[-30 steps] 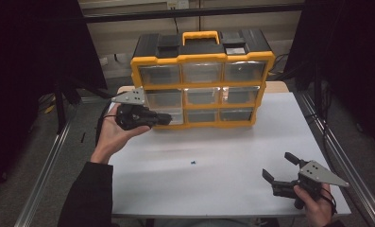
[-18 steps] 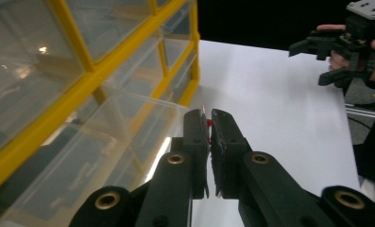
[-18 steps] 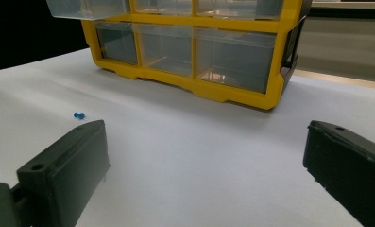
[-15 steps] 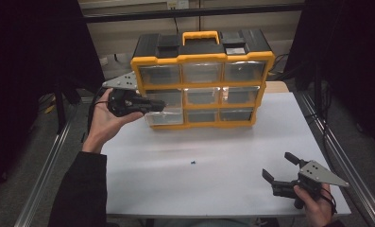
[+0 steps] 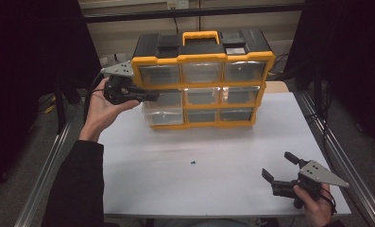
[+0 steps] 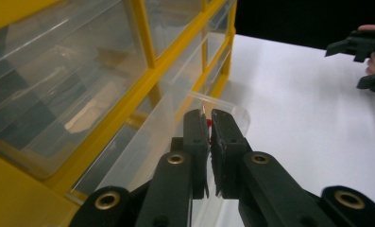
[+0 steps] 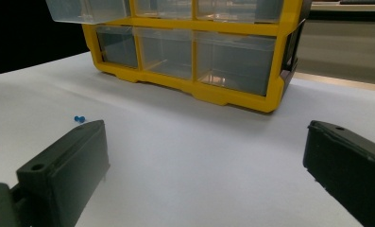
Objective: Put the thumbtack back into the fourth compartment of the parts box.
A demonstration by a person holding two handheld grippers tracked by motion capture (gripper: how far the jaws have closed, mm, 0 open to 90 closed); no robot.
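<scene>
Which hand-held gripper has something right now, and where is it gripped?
The left hand-held gripper pinches a small red pin-like item over the pulled-out clear plastic drawer; which part cannot be told. The right hand-held gripper is open, holding nothing.

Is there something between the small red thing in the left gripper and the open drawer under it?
Nothing visible does. The left gripper is shut on a small red pin and hangs just above the pulled-out clear drawer of the yellow organizer. The drawer's top is open, with only air between the two.

A white table (image 5: 223, 184) carries a yellow organizer (image 5: 201, 78) and a small blue pin (image 5: 193, 162) left of the right gripper (image 5: 282, 171).
</scene>
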